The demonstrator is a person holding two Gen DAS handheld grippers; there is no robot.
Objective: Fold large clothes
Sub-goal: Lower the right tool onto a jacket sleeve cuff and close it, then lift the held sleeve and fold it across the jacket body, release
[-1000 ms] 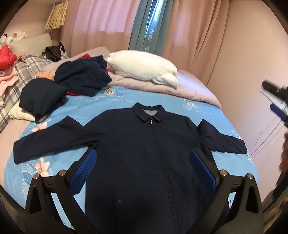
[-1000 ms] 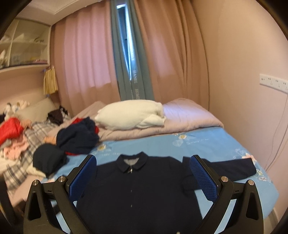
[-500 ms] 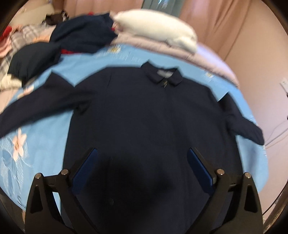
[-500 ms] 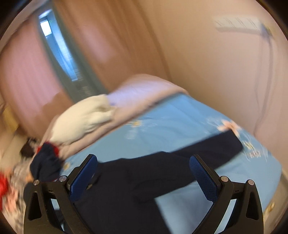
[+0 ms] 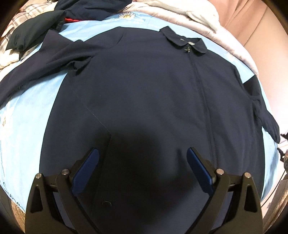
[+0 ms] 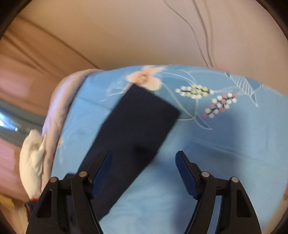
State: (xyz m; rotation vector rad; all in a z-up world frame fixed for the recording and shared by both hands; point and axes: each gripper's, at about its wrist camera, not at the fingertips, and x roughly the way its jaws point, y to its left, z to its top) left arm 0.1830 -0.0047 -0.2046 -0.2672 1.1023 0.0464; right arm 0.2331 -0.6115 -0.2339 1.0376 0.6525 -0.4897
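A dark navy zip jacket (image 5: 144, 86) lies spread flat, front up, on a blue flowered bedsheet (image 5: 23, 129). Its collar (image 5: 183, 39) points away from me and both sleeves stretch out sideways. My left gripper (image 5: 143, 153) is open and empty, low over the jacket's lower front. My right gripper (image 6: 144, 156) is open and empty, hovering over the jacket's right sleeve (image 6: 136, 126), whose cuff end (image 6: 153, 97) lies on the sheet (image 6: 225, 153).
A pile of dark clothes (image 5: 34, 25) sits at the far left of the bed. A pale quilt and white pillow (image 5: 189, 12) lie beyond the collar. The wall with hanging cables (image 6: 198, 27) runs close along the bed's right edge.
My left gripper dropped and moved closer over the jacket's front. My right gripper swung right and down, from facing the room to hovering over the right sleeve.
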